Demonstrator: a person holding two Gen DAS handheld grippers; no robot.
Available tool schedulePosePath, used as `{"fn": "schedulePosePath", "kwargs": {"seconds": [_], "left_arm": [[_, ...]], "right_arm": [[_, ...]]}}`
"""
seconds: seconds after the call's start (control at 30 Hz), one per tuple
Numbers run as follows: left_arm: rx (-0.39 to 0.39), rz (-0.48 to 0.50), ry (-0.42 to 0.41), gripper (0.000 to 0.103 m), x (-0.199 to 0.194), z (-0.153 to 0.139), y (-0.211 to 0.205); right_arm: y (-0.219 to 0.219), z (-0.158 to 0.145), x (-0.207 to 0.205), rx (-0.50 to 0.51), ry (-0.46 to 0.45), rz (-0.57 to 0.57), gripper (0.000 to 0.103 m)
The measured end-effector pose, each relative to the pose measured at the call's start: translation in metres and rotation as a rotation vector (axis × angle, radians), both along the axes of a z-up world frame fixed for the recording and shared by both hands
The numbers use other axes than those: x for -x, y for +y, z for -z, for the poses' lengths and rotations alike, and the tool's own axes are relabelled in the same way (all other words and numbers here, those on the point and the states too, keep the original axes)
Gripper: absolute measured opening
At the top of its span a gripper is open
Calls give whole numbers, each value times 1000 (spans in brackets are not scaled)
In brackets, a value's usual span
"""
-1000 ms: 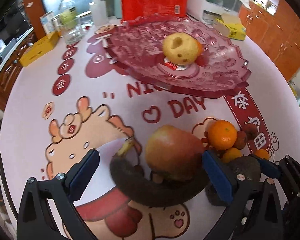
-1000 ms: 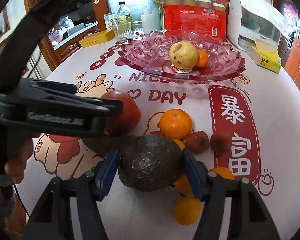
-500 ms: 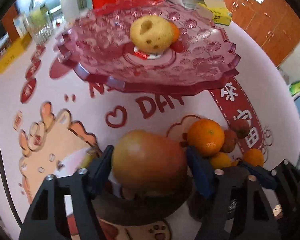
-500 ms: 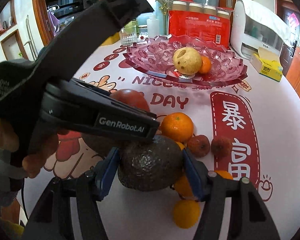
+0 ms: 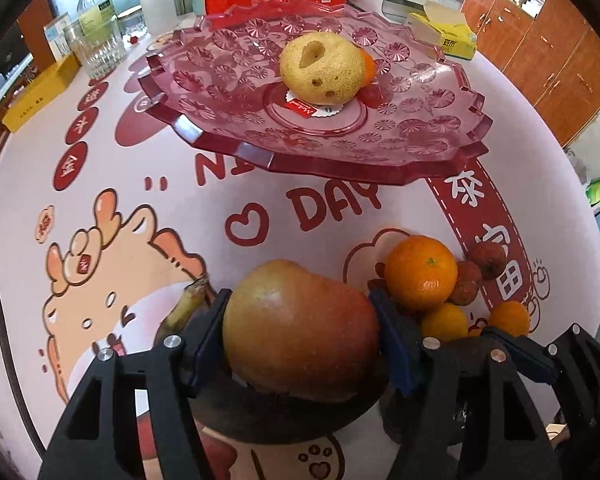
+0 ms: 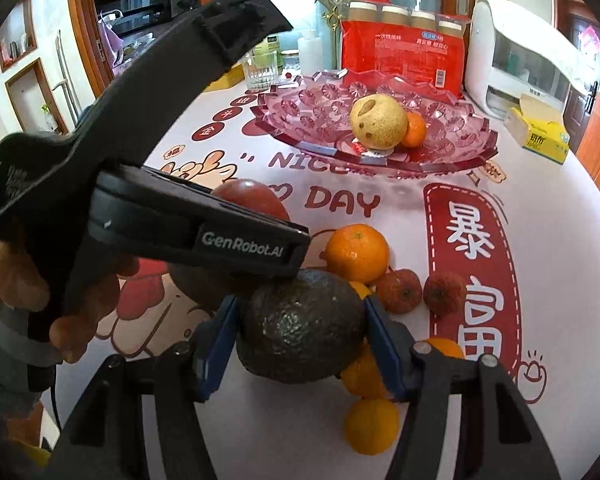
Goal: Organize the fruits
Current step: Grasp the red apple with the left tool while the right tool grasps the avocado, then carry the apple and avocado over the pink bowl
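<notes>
Left hand-held gripper [image 5: 300,340] clamped on the big red-yellow mango-like fruit [image 5: 300,326], blue pads on its two flanks, fruit sitting at 6 o'clock of the left wrist view just above a dark overripe curved banana [image 5: 268,416]; can't tell if it is lifted clear or touching the banana. Right hand-held gripper [image 6: 300,334] clenched on the dark bumpy-skinned avocado [image 6: 300,326], low centre of the right wrist view, near the white printed table [image 6: 560,240]. Red faceted plastic fruit platter [image 5: 228,148] at 12 o'clock, already carrying a yellow pitted pear-like fruit [image 5: 320,68] with a small orange tangerine [image 6: 414,130] just beside it. Loose pile at 3 o'clock of the left view: large orange mandarin [image 5: 420,272], smaller oranges, two shrivelled reddish-brown fruits [image 6: 420,292]. Handling guess: the mango is heavy, smooth, somewhat slippery, likely soft, so grip across the widest middle with modest squeeze. Avocado is rough, grips well, dents if ripe; hold at its belly. Hidden: most of the banana under the mango and fingers, the avocado's underside, one orange behind the right finger. The left gripper body blocks much of the right view's 9 o'clock side. Background bottles, red package and yellow boxes are distorted by the fisheye, labels unreadable.
</notes>
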State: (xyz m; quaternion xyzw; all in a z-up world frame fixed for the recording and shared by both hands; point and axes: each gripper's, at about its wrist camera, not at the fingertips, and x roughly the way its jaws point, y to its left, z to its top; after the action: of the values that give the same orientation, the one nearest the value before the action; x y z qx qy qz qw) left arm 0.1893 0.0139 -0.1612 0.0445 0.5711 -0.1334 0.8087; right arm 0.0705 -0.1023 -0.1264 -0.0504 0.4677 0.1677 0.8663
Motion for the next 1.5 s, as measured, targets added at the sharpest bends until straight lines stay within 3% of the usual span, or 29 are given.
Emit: {"fn": "schedulePosePath", "kwargs": {"seconds": [0.2, 0.4, 0.7, 0.87, 1.2, 1.37, 1.5], "left_arm": [[-23, -27, -2, 66, 14, -17, 9], [-46, -60, -47, 66, 39, -53, 19], [-49, -89, -208, 66, 65, -138, 23], [-51, -85, -270, 66, 70, -179, 22], [-122, -50, -366, 66, 34, -240, 15], [-158, -47, -404, 66, 3, -265, 16], [-160, -36, -405, 66, -20, -264, 13]], "right_arm": [[-5, -11, 4, -19, -3, 2, 62], [-10, -42, 9, -23, -60, -11, 62], [-24, -115, 10, -55, -193, -31, 62], [-37, -150, 1, -89, -210, -27, 62], [-59, -217, -45, -75, -279, 25, 62], [-67, -234, -79, -61, -303, 78, 62], [-70, -234, -103, -64, -286, 122, 62]]}}
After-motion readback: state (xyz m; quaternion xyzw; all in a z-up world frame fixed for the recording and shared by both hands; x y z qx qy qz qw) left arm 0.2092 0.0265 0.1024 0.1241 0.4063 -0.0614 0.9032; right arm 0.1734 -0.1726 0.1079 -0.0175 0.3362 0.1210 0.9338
